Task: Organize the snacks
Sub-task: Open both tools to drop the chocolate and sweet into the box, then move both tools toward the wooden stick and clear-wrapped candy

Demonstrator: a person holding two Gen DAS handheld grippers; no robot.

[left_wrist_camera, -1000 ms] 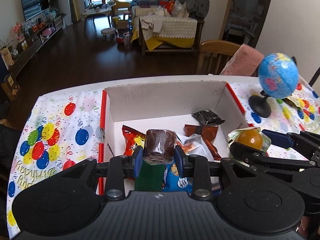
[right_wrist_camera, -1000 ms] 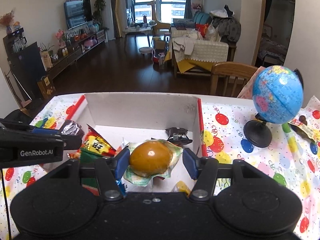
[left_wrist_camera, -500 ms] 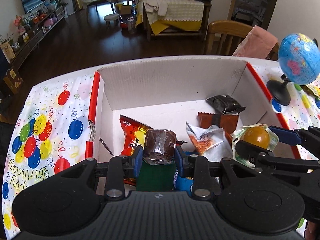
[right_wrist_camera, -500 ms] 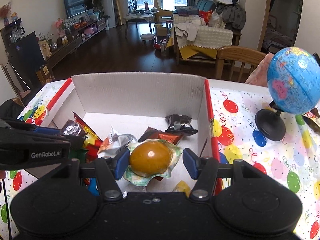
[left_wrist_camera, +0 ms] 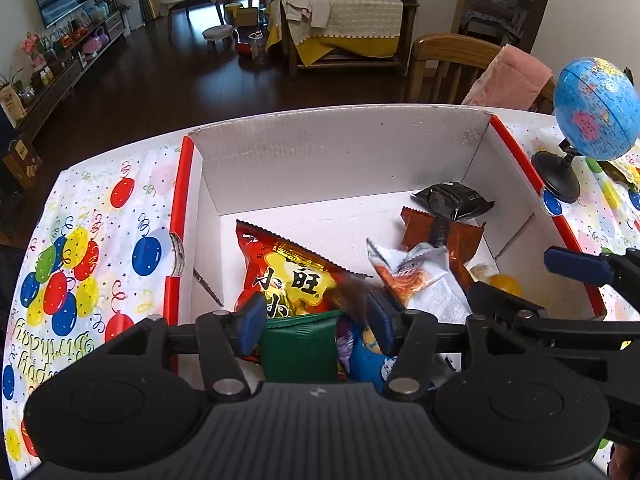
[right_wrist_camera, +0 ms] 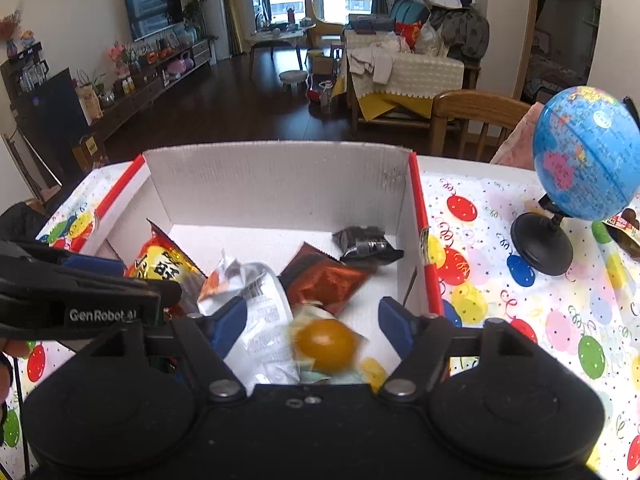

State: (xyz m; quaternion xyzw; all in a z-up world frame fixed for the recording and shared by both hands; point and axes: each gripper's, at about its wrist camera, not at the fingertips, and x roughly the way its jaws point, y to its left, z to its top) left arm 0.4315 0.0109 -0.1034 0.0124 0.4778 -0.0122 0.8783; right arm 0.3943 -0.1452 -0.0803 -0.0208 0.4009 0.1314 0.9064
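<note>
A white cardboard box (left_wrist_camera: 340, 160) with red edges holds several snack packets, among them a red-and-yellow bag (left_wrist_camera: 292, 276) and a green packet (left_wrist_camera: 300, 344). My left gripper (left_wrist_camera: 316, 316) hangs over the box's near side, jaws opening. A blurred brown wrapped snack (left_wrist_camera: 354, 296) drops between them, free of the left pad. My right gripper (right_wrist_camera: 312, 320) is over the box's right part, jaws also opening. A blurred orange jelly cup (right_wrist_camera: 326, 344) falls between its fingers, touching neither pad. The cup (left_wrist_camera: 505, 283) also shows in the left wrist view.
A blue globe (right_wrist_camera: 584, 152) on a black stand sits on the balloon-print tablecloth (right_wrist_camera: 500, 280) right of the box. A black packet (right_wrist_camera: 366, 244) and a brown packet (right_wrist_camera: 324, 280) lie at the box's back right. A wooden chair (left_wrist_camera: 452, 56) stands behind the table.
Both grippers sank toward the box, then spread their jaws. The brown snack has left the left jaws and the orange jelly cup the right jaws; both drop into the box.
</note>
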